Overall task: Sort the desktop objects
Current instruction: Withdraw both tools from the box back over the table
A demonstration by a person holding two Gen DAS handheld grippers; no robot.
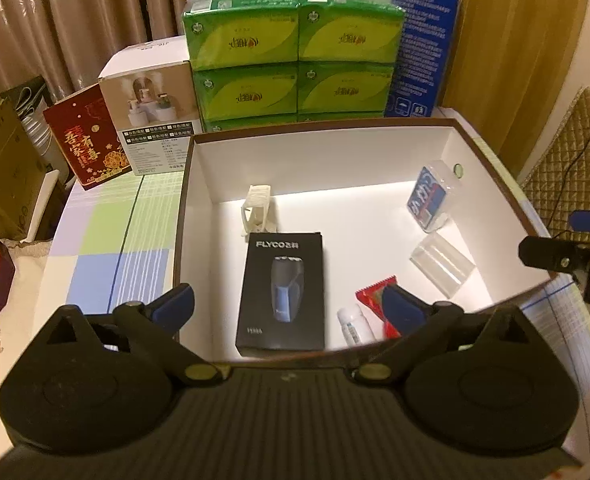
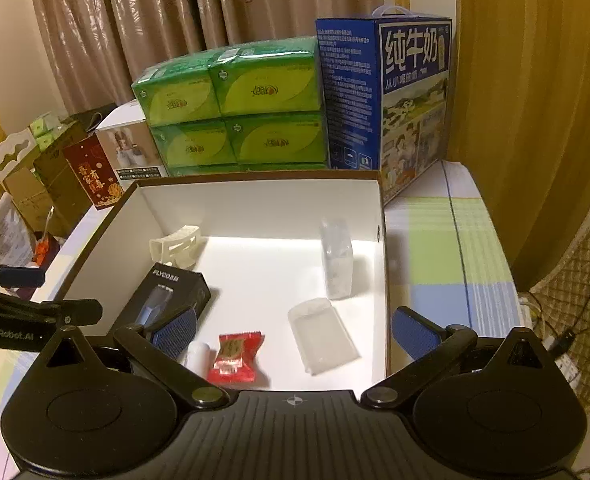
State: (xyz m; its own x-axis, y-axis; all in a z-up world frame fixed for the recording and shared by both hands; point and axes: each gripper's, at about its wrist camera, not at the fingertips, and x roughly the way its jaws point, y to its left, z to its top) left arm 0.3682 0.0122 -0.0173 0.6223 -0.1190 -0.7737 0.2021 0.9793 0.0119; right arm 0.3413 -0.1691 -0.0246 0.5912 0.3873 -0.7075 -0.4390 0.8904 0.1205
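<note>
A brown-rimmed box [image 1: 323,128] with a white inside sits on the table. In it lie a black shaver box [image 1: 281,292], a cream plastic holder [image 1: 257,210], a blue card deck in a clear case [image 1: 431,196], a clear lid [image 1: 441,268], a red candy [image 1: 369,298] and a small white bottle [image 1: 353,326]. My left gripper [image 1: 289,306] hangs open over the box's near edge, holding nothing. My right gripper [image 2: 294,330] is open and empty above the candy [image 2: 235,356] and lid [image 2: 323,336]. Each gripper shows at the edge of the other's view.
Behind the box stand stacked green tissue packs [image 1: 295,56], a blue milk carton [image 2: 387,92], a white appliance box [image 1: 151,112] and a red gift box [image 1: 85,144]. A checked tablecloth [image 2: 447,264] covers the table. A quilted chair [image 1: 575,152] is at the right.
</note>
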